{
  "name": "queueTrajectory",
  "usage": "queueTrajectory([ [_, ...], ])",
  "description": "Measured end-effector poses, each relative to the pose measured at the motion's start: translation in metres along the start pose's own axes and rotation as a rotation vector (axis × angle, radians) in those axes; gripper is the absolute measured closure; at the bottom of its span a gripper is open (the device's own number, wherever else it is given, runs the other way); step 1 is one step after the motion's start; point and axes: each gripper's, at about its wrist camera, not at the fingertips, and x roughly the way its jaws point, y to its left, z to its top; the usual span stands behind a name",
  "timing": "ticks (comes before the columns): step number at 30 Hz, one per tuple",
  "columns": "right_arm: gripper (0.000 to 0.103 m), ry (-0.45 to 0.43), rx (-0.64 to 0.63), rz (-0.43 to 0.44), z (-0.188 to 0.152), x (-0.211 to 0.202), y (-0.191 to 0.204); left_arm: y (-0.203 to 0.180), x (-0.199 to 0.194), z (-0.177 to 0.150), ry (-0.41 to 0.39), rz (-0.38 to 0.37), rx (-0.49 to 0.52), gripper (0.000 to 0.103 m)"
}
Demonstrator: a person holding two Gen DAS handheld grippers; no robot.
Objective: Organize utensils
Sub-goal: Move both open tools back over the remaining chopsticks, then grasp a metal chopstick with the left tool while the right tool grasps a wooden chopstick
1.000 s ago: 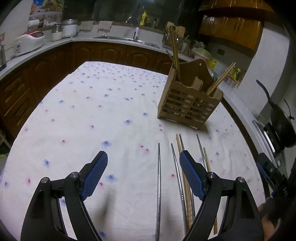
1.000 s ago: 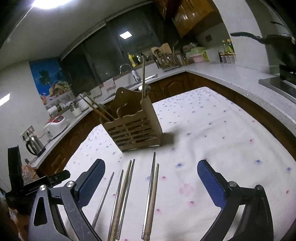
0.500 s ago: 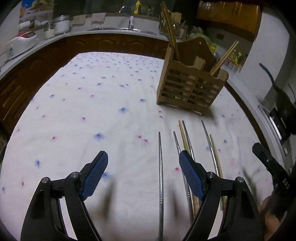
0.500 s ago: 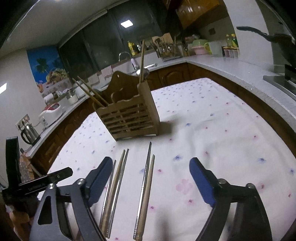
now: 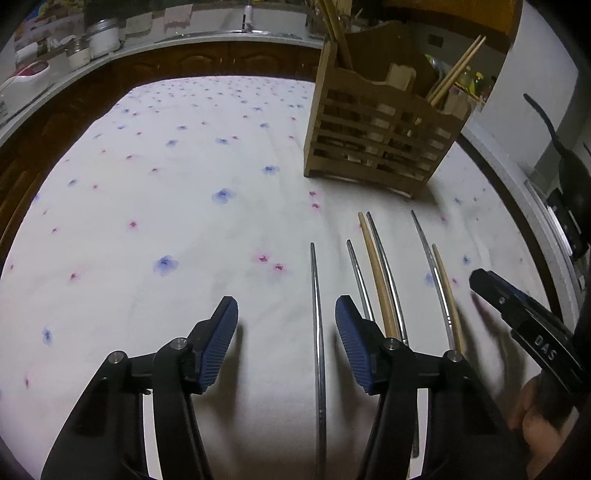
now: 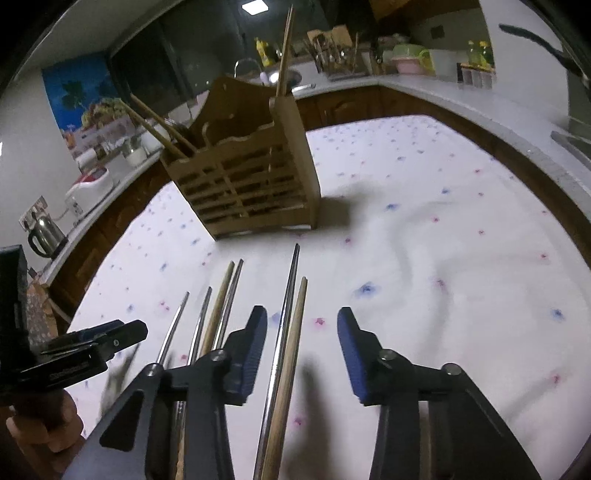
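Several chopsticks, metal and wooden, lie side by side on the flowered tablecloth [image 5: 147, 221]. My left gripper [image 5: 286, 328] is open low over the cloth, with the leftmost metal chopstick [image 5: 317, 332] between its fingers. My right gripper [image 6: 301, 339] is open, straddling a metal chopstick [image 6: 286, 314] and a wooden chopstick [image 6: 293, 332] lying together. The wooden utensil holder [image 5: 384, 122] stands beyond the chopsticks with wooden chopsticks standing in it; it also shows in the right wrist view [image 6: 247, 177].
The right gripper shows at the right edge of the left wrist view [image 5: 517, 317]. A kitchen counter with a sink [image 5: 229, 33], pots and a rice cooker [image 6: 90, 184] runs around the table. A pan [image 5: 569, 162] sits at right.
Both grippers have moved down and forward toward the chopsticks and have narrowed their opening. The holder looms larger in both views.
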Motion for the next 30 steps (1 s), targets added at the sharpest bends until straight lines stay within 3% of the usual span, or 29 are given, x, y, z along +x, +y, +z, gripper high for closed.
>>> queueTrajectory([
  [9,0.084,0.087,-0.032,-0.045,0.011,0.037,0.003,-0.009,0.029,0.014,0.058,0.007,0.037,0.069],
  [15,0.086,0.102,-0.080,-0.078,0.016,0.052,0.009,-0.022,0.037,0.019,0.045,0.046,0.099,0.072],
  [22,0.091,0.104,-0.136,-0.110,0.018,0.058,0.015,-0.033,0.037,0.017,0.021,0.065,0.148,0.096],
  [30,0.098,0.094,-0.068,-0.050,0.019,0.050,0.006,-0.018,0.029,0.020,0.040,-0.018,0.073,0.099],
])
